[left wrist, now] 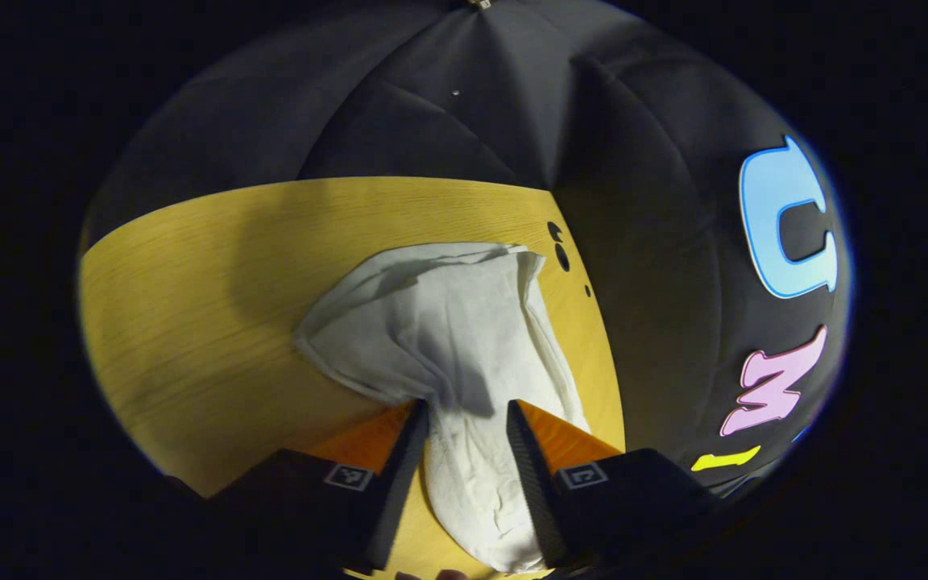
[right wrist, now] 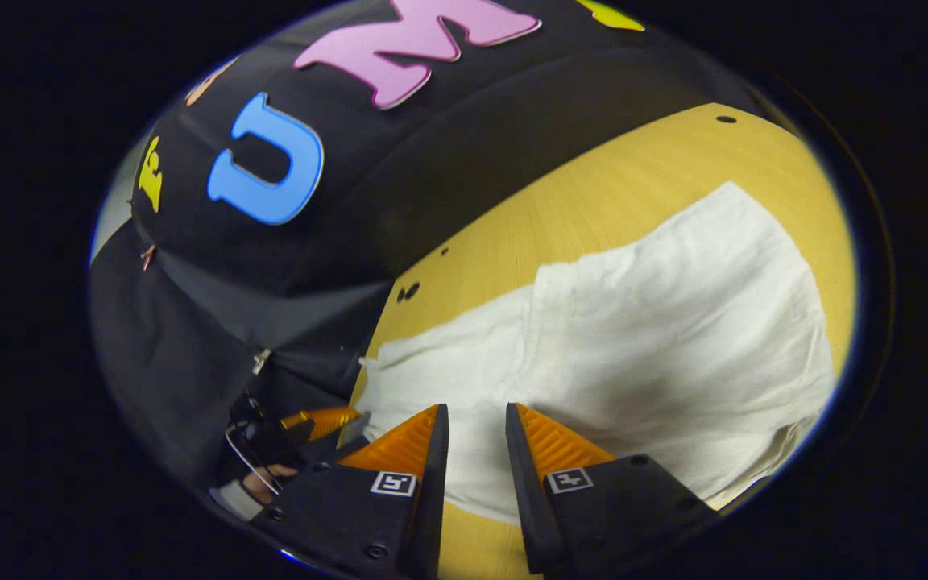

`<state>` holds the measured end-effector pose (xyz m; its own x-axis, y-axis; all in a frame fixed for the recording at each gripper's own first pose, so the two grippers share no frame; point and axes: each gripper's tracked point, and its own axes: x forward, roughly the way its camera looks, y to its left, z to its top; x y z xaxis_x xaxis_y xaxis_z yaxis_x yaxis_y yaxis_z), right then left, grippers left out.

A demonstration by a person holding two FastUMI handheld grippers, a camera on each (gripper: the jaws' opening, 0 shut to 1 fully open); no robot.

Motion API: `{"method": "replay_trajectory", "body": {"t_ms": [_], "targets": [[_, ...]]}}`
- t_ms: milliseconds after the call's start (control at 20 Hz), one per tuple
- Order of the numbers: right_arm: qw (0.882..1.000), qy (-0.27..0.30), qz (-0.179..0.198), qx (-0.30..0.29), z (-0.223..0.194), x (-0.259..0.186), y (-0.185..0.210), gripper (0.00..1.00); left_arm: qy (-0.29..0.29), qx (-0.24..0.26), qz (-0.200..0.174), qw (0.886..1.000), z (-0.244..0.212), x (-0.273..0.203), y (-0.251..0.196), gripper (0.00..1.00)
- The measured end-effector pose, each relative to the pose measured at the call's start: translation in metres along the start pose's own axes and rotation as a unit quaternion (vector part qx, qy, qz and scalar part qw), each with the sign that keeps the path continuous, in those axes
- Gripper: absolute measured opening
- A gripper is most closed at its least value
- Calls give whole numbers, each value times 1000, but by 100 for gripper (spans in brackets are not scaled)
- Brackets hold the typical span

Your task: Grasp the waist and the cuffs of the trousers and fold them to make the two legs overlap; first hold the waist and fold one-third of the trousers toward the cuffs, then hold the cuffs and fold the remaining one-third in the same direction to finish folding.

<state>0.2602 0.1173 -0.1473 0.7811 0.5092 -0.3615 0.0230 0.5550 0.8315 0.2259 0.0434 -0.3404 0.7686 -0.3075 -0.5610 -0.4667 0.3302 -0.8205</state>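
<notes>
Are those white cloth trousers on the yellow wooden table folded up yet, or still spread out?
Partly folded. The white cloth trousers lie on the yellow wooden table with one layer doubled over another; the stepped edge shows it. How many folds, cannot tell.

Yellow wood-grain desk (left wrist: 190, 298) underfoot of the action, its grain running in fine lines across the top. A few small dark holes (left wrist: 559, 246) sit near its far edge in the left gripper view, and a pair of holes shows near the edge in the right gripper view too. Behind it hangs the black cloth wall (left wrist: 432, 113), creased in long folds. Light falls soft on the desk, with a dim shadow toward the wall.
</notes>
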Motion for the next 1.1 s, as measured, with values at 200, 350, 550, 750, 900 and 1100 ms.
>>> {"method": "replay_trajectory", "body": {"t_ms": [200,350,550,750,900,1100], "targets": [[993,-21,-115,-19,24,2,-86,44,-1,-16,20,1000,2,10,7,41],[989,-3,-147,-26,13,4,-113,44,7,-40,-5,999,3,16,-4,9],[987,21,-155,-35,0,9,-123,44,4,-96,-31,995,4,10,-2,10],[987,27,-154,-39,-1,10,-129,29,-19,-107,-58,992,12,1,-15,60],[987,29,-150,-44,-2,10,-128,38,-23,-120,-17,992,17,6,-17,75],[987,33,-147,-49,-4,10,-127,38,-21,-34,110,993,15,14,-17,75]]}}
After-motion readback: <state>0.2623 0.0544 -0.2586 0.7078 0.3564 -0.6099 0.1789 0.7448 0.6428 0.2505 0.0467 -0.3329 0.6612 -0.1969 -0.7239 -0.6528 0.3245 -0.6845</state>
